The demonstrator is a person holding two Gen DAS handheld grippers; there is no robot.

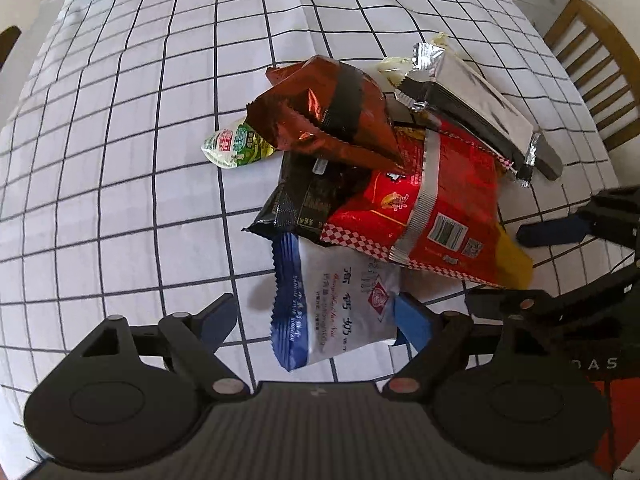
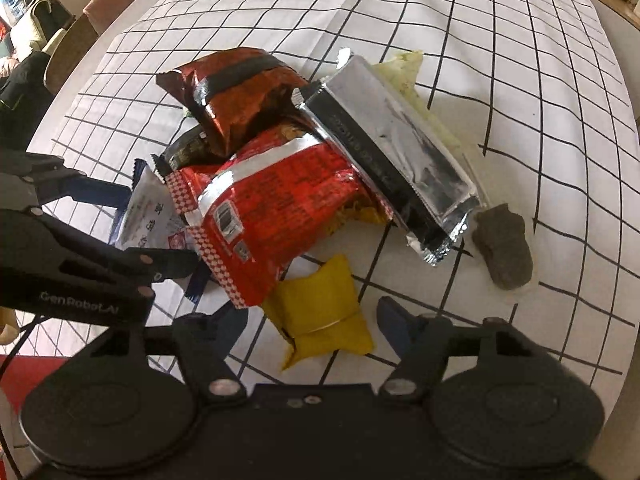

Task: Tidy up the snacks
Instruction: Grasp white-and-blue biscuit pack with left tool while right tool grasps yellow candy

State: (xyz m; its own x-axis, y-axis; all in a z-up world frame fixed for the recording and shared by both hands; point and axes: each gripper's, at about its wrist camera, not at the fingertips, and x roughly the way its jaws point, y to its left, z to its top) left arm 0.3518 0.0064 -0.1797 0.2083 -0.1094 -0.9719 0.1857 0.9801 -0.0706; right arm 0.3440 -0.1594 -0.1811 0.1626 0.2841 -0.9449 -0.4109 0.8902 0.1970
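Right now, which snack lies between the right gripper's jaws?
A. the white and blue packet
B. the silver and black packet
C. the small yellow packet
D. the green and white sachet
C: in the right wrist view the small yellow packet lies on the tablecloth between the right gripper's open jaws.

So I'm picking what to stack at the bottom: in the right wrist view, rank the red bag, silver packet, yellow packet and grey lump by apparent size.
1. red bag
2. silver packet, close behind
3. yellow packet, though nearness enlarges it
4. grey lump
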